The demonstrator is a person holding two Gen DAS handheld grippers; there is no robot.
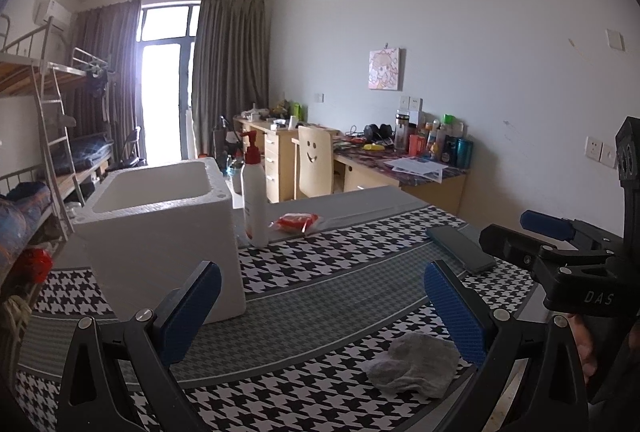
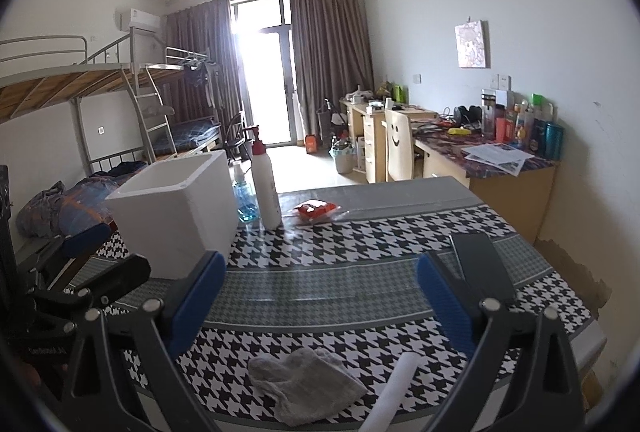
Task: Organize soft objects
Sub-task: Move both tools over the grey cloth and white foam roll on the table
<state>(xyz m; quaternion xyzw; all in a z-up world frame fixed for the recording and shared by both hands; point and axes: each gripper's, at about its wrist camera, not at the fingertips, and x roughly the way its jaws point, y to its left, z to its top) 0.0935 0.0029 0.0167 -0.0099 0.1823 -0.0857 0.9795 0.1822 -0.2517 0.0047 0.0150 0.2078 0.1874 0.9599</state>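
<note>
- The grey cloth point(image 2: 306, 382) lies crumpled near the lower centre of the right wrist view, flat on the houndstooth table cover point(image 2: 360, 232); it looks like the soft thing to be sorted, placed within easy reach of both tools.
- The right gripper point(image 2: 320, 296) hangs above and just behind the cloth with its blue pads spread wide and nothing between them, probably so it can straddle the bunched fabric.
- The left gripper point(image 1: 320, 312) is also spread wide and empty; in its view the cloth point(image 1: 412, 366) sits at lower right, below the right-hand pad.
- The white foam box point(image 1: 160, 228), open at the top, stands at centre left, a likely bin for the cloth.
- A pump bottle point(image 1: 254, 196), a red packet point(image 1: 296, 223) and a dark phone point(image 1: 460, 248) sit farther back, well apart from the cloth.
- A white roll point(image 2: 396, 384) lies just right of the cloth.
</note>
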